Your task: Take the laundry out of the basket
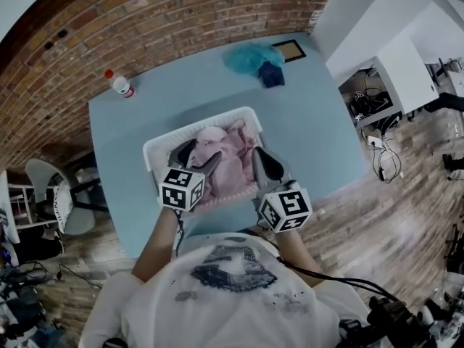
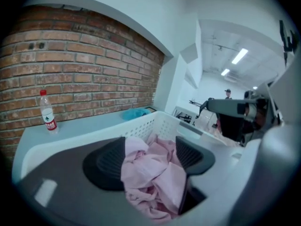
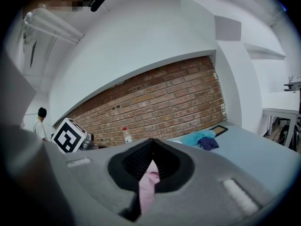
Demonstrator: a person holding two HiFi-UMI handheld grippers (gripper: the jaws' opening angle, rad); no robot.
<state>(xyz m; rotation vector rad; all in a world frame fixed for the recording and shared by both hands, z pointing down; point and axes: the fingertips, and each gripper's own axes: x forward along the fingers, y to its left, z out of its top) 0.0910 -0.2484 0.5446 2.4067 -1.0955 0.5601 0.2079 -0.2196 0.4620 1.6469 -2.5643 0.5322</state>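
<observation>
Pink laundry (image 2: pixel 151 171) lies loose between spread left fingers (image 2: pixel 104 164); right fingers (image 3: pixel 170 166) pinch it.

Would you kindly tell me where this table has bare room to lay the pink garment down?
Bare table lies right of the laundry basket and beyond it, between the water bottle and the teal cloth. The near edge is crowded by the basket itself.

Head view overhead, gripper views low, close, all sharing bottle (image 1: pixel 119 84)
</observation>
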